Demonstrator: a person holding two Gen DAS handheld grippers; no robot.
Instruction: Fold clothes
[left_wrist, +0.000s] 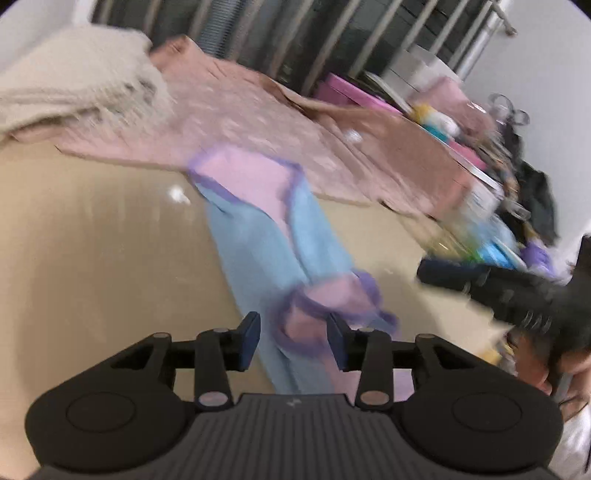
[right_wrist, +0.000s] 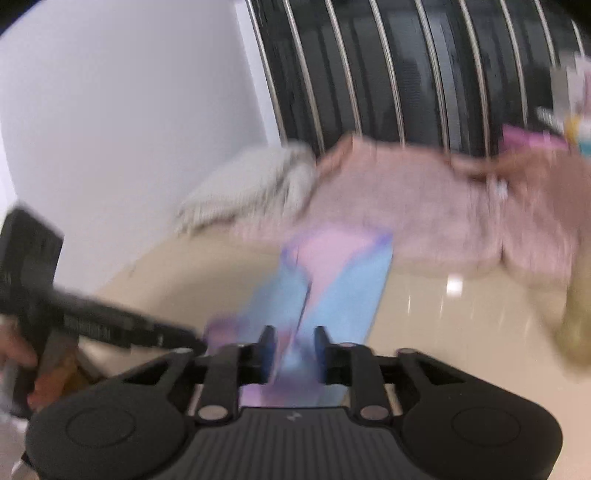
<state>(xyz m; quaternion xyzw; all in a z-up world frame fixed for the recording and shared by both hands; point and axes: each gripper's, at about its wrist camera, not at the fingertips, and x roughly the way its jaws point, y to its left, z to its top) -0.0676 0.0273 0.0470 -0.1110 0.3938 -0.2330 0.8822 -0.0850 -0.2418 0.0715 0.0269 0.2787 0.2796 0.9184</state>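
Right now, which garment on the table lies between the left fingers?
The blue garment with pink panels and purple trim; the pink one and the cream knit lie farther back.

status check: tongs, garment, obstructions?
Left tongs open, right tongs open, both over the blue-and-pink purple-trimmed garment. It lies on the beige table. Pink cloth beyond.

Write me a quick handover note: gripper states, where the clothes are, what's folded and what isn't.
Left gripper: open, fingers either side of the purple-trimmed cuffs; no grip.
Right gripper: open over the near end of the same garment; no grip.
Blue-and-pink trousers lie stretched along the beige table, far end overlapping the pink garment. Cream knit is piled at the back.
Nothing looks folded yet; frames are blurred. Trousers first, then the rest.
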